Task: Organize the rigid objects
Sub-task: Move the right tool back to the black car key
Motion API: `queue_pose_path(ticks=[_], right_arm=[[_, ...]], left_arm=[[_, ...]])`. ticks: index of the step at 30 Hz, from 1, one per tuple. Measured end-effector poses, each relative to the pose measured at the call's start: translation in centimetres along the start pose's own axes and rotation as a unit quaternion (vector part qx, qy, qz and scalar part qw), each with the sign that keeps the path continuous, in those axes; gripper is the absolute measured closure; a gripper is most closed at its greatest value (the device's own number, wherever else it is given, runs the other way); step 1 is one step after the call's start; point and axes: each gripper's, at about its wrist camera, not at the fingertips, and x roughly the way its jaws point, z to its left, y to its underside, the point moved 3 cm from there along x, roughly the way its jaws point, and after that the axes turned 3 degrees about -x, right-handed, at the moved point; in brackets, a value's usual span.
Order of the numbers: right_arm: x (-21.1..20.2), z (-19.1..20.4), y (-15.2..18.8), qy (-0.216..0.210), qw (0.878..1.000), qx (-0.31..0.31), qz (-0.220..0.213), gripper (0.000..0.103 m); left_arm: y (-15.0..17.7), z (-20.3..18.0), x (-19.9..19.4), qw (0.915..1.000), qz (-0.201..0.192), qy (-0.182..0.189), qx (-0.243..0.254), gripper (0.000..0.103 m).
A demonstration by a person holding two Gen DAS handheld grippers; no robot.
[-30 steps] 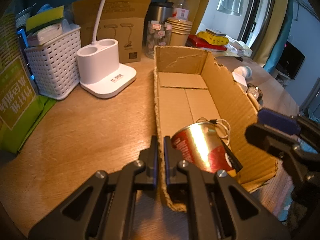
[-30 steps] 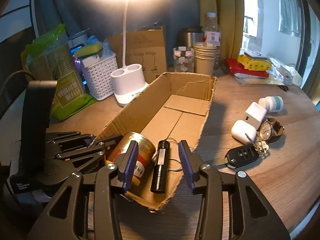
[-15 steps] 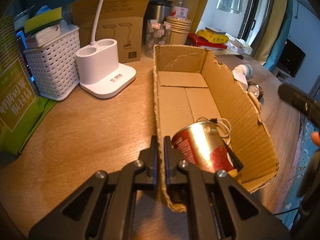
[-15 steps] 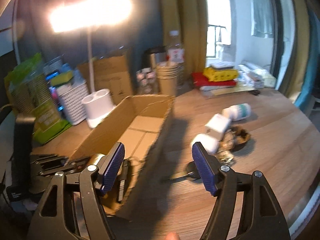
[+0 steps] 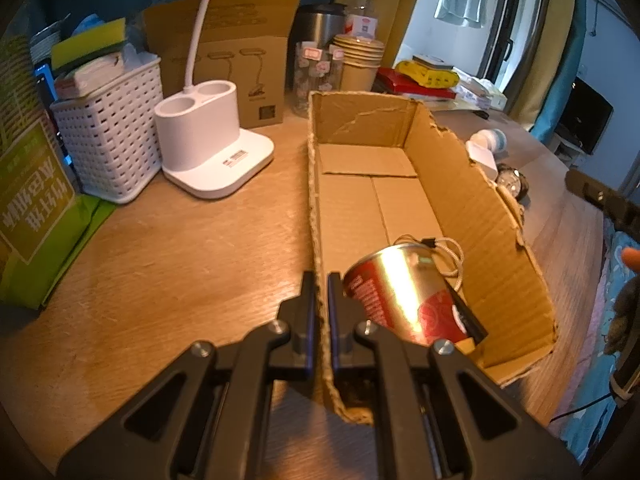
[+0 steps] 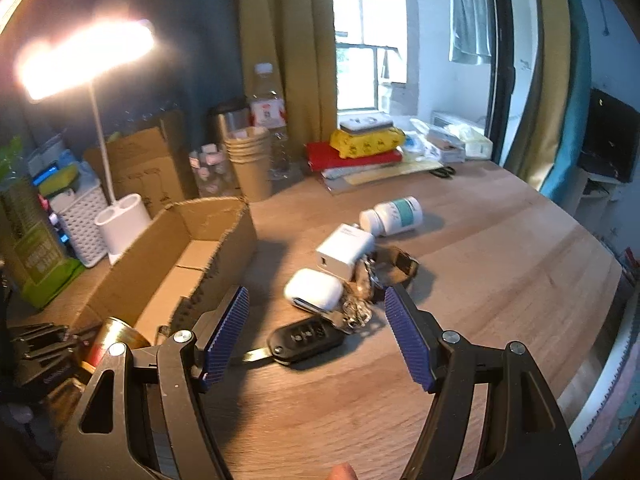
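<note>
Seen along the left gripper: clamped tight on the near left wall of the cardboard box, one finger outside, one inside. Just to its right, inside the box, a red and gold can lying on its side, with a black stick-shaped item and a looped cord against its far side. Ahead and to the left on the wooden table, a white lamp base, then a white basket and a green packet farther left. Beyond the box's far right wall, a white charger, a pill bottle and a watch, partly hidden. Seen along the right gripper: spread wide, nothing between the blue pads. Directly ahead between the fingers, on the table, a black car key with its blade pointing left and a ring of keys at its far end. Just beyond, a white earbud case, the charger, the watch and the bottle lying flat. To the left, the box with the can at its near end and the left gripper at the edge.
</note>
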Motion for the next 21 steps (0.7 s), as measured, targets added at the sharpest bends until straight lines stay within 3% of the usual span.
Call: queue_pose_path(ticks=[21], right_arm=[[6.1,1.2,2.3,-0.008,0.998,0.012,0.065,0.029]], left_arm=[[0.0,-0.1,0.1,1.0,0.002,0.005,0.007,0.097]])
